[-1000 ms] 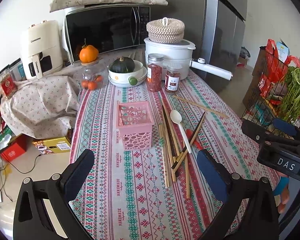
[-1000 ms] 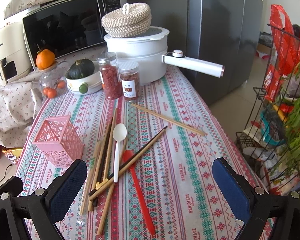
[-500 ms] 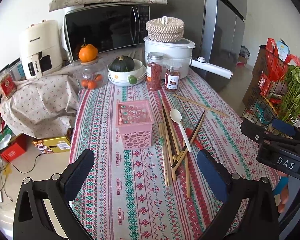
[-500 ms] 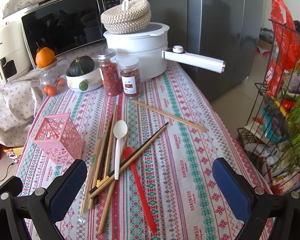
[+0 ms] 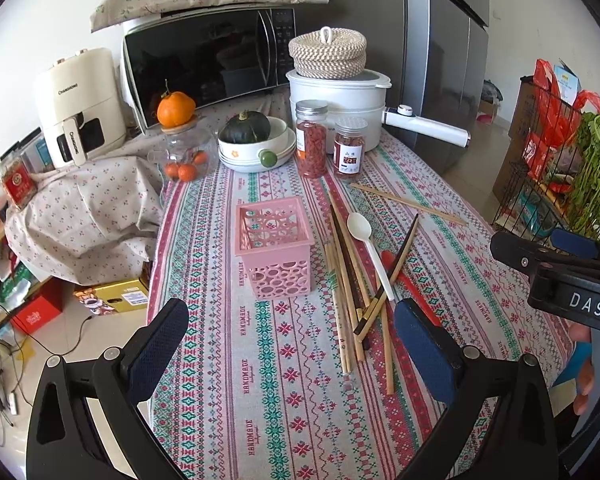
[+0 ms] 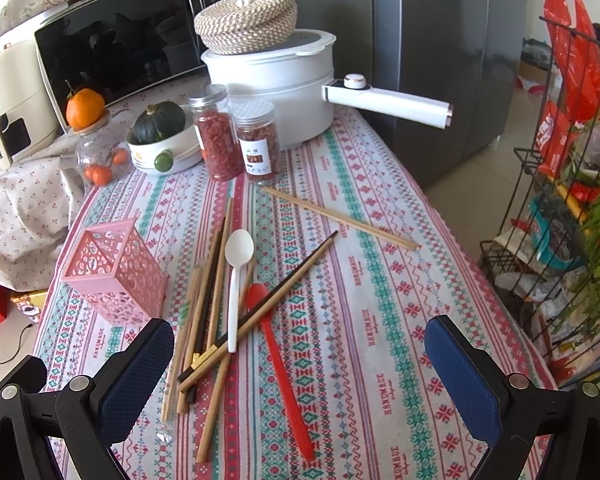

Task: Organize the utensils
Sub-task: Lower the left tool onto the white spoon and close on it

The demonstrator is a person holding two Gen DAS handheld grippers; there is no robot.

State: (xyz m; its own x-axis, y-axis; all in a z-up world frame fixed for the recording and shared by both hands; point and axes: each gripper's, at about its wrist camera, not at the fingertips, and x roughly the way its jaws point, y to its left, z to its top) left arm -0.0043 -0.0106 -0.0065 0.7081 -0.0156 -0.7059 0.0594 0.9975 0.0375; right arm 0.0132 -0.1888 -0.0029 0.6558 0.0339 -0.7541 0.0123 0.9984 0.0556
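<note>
A pink perforated holder [image 5: 273, 245] [image 6: 114, 273] stands upright and empty on the patterned tablecloth. To its right lies a pile of wooden and dark chopsticks [image 5: 350, 280] [image 6: 210, 300], with a white spoon [image 5: 370, 249] [image 6: 236, 276] and a red spoon [image 6: 280, 364] [image 5: 412, 284] across it. A separate chopstick pair [image 5: 406, 202] [image 6: 338, 218] lies farther right. My left gripper [image 5: 292, 354] is open and empty above the table's near part. My right gripper [image 6: 300, 372] is open and empty above the red spoon's handle; its body shows in the left wrist view [image 5: 560, 276].
Two spice jars [image 5: 328, 146], a bowl with a squash [image 5: 254, 140], a glass jar with oranges [image 5: 184, 152], a white pot [image 5: 340, 108], a microwave [image 5: 208, 64] stand at the back. A wire rack [image 6: 564, 208] with greens stands right of the table. Floor boxes lie left.
Both grippers have drifted slightly forward over the table. Nothing on the table has moved and both stay open.
</note>
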